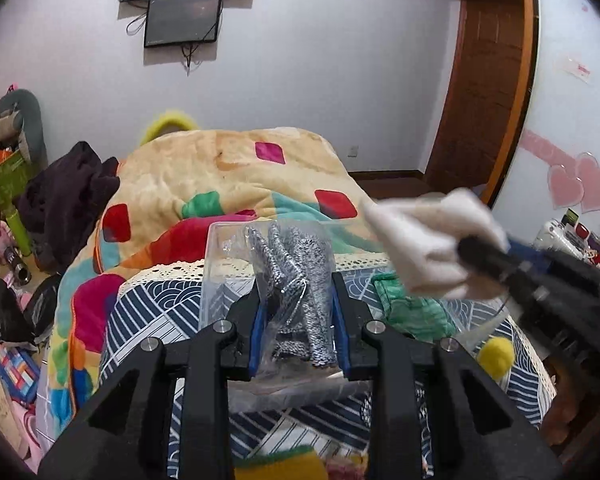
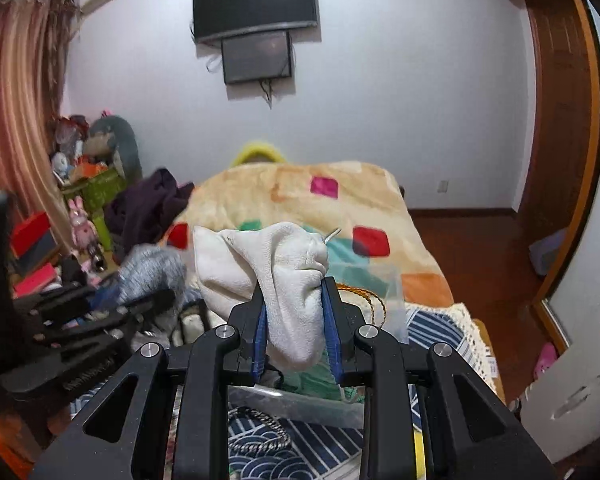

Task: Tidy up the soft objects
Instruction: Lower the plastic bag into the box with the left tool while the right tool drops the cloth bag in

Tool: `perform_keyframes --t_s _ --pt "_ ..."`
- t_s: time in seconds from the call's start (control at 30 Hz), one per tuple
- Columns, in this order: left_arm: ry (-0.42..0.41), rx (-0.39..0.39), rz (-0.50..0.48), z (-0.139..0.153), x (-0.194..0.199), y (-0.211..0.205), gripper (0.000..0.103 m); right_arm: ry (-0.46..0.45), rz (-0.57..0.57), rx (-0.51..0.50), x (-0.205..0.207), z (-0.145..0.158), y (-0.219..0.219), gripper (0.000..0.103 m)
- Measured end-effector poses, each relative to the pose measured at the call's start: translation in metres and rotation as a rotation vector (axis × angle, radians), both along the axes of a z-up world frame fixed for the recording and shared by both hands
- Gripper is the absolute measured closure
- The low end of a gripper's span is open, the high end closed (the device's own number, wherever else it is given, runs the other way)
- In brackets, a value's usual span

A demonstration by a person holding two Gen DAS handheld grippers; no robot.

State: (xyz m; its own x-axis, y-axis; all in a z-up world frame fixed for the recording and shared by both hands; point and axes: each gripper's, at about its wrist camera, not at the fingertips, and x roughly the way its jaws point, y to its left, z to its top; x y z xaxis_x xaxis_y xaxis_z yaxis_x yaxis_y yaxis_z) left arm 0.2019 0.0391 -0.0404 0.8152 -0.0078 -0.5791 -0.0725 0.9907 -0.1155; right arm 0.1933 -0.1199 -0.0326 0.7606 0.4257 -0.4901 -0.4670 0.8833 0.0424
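My left gripper (image 1: 296, 286) is shut on a clear plastic bag of grey speckled knitwear (image 1: 296, 280), held over a clear plastic box (image 1: 216, 264) on the patterned table. My right gripper (image 2: 294, 292) is shut on a white cloth (image 2: 280, 276) and holds it in the air; it shows blurred at the right of the left wrist view (image 1: 424, 240). A green cloth (image 1: 412, 316) and a yellow pom-pom (image 1: 496, 354) lie on the blue-and-white tablecloth (image 1: 148, 320). The left gripper with its grey bundle (image 2: 152, 272) appears at the left of the right wrist view.
A bed with a colourful blanket (image 1: 228, 176) lies behind the table, with dark clothes (image 1: 68, 196) on its left. Toys and boxes (image 1: 8, 160) clutter the left floor. A braided cord (image 2: 260, 436) and another clear box (image 2: 380, 284) sit on the table. A wooden door (image 1: 488, 80) is right.
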Motion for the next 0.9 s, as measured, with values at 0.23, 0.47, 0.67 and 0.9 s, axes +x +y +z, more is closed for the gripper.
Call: perform_keyframes --t_s 0.23,0.47,0.67,0.9 --pt "0.071 0.025 -0.012 -0.019 0.026 -0.001 0.074 0.132 0.015 -0.033 0.023 -0.027 0.006 0.081" --pt "0.125 0.032 -0.034 -0.033 0.035 -0.003 0.074 0.18 0.023 -0.066 0.024 -0.034 0.003 0.078" --pt "0.122 0.047 -0.056 -0.03 0.03 -0.007 0.063 0.21 0.047 -0.051 0.02 -0.03 -0.003 0.073" --pt "0.063 0.025 -0.061 -0.01 0.006 -0.003 0.054 0.165 0.081 -0.067 0.005 -0.02 -0.008 0.054"
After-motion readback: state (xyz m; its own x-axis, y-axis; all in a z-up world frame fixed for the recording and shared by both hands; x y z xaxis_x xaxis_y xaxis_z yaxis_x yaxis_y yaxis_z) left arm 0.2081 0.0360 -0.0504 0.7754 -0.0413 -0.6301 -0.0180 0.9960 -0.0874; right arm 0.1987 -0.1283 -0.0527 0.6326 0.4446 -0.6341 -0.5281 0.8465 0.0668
